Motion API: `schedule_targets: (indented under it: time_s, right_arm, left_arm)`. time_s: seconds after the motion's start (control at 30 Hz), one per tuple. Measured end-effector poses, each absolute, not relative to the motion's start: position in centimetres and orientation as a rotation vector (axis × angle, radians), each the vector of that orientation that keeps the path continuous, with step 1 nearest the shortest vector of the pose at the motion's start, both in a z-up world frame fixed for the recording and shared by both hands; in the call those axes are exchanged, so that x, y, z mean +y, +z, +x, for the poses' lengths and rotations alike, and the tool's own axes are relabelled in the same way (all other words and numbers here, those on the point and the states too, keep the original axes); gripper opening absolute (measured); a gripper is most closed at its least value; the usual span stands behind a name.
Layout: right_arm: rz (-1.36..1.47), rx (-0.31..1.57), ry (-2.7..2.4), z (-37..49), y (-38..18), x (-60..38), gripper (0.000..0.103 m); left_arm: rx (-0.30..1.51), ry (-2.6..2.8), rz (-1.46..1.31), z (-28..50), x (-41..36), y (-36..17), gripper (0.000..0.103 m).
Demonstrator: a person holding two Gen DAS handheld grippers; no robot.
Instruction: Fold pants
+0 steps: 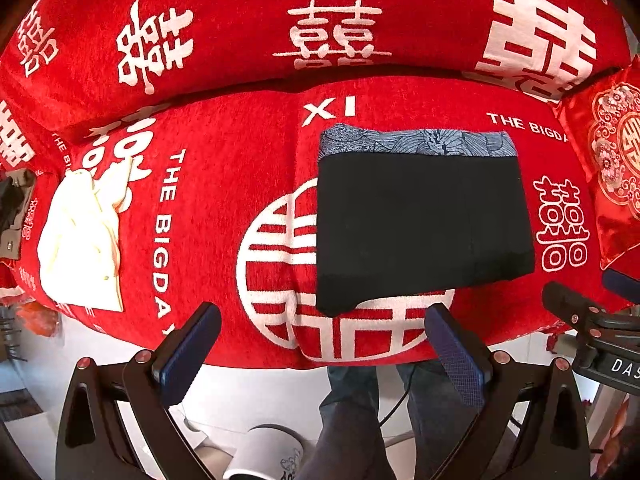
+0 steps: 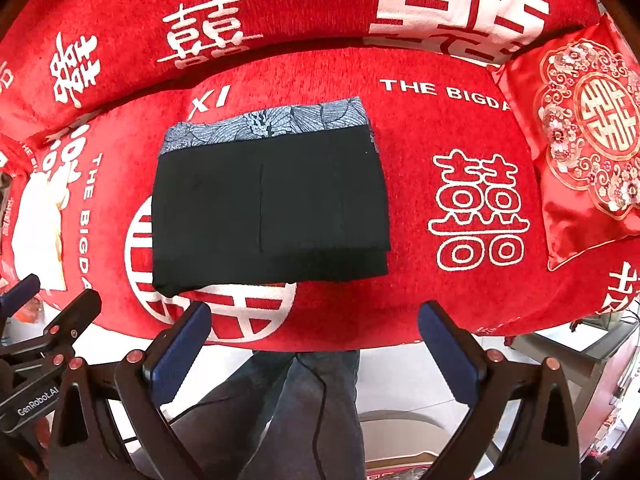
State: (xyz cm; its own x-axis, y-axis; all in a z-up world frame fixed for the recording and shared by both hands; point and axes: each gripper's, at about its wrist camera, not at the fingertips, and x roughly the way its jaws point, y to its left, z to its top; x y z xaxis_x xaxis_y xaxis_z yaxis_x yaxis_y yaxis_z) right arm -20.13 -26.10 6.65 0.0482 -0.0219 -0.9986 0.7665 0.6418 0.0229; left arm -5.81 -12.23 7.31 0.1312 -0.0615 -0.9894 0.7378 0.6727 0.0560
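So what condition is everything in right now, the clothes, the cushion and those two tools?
Black pants: folded into a flat rectangle, lying on the red sofa cover, untouched.
Blue patterned cloth: flat, a strip showing at the pants' far edge.
Cream garment: crumpled, lying off to the left.
Red embroidered cushion: propped at the right end.
Left tool: open, holding nothing.
Right tool: open, holding nothing.

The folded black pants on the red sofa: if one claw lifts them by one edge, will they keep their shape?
Probably not. The black pants lie in soft stacked layers, so they would likely droop and unfold. The sofa cover looks fuzzy, so pushing may bunch them rather than slide them.
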Motion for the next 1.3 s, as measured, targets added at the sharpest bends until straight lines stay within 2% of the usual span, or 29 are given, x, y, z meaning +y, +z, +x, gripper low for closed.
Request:
schedule_targets:
  time_s: [1.3]
  right_arm:
    - [0.685,1.395,-0.695,-20.7,7.0,-25.9,0.103]
  left_arm:
    - [1.287,-0.695,0.685,-6.6,-13.2,7.4,0.102]
